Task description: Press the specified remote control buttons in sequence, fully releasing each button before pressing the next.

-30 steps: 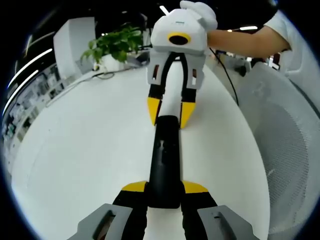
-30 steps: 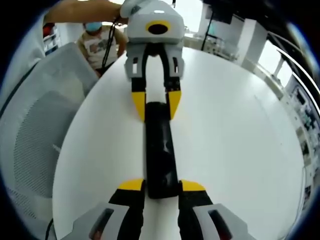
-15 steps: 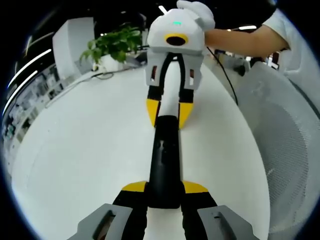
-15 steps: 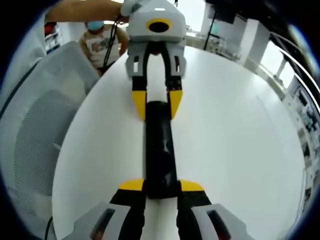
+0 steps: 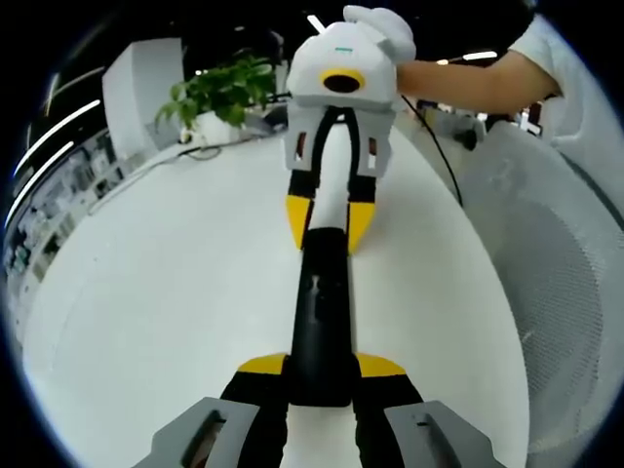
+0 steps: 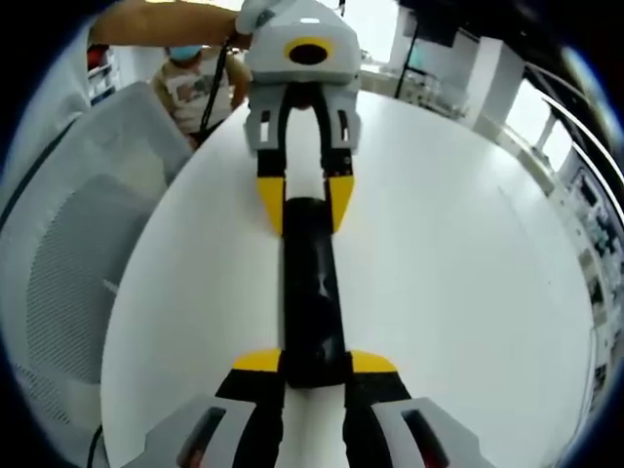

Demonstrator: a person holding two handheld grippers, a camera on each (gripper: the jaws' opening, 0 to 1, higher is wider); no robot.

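Both grippers (image 5: 320, 366) (image 6: 315, 363) around remote (image 5: 320, 312)

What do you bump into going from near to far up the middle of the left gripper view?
Left hand-held gripper → black remote control → right hand-held gripper → gloved hand holding it.

Glossy black plastic remote (image 5: 320, 322); smooth matt white table (image 5: 166, 283).

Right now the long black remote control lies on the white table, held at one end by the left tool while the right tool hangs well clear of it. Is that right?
Not quite. The long black remote control is on the white table with the left tool at one end, but the right tool brackets the far end rather than hanging clear. The left gripper view shows its yellow tips either side.
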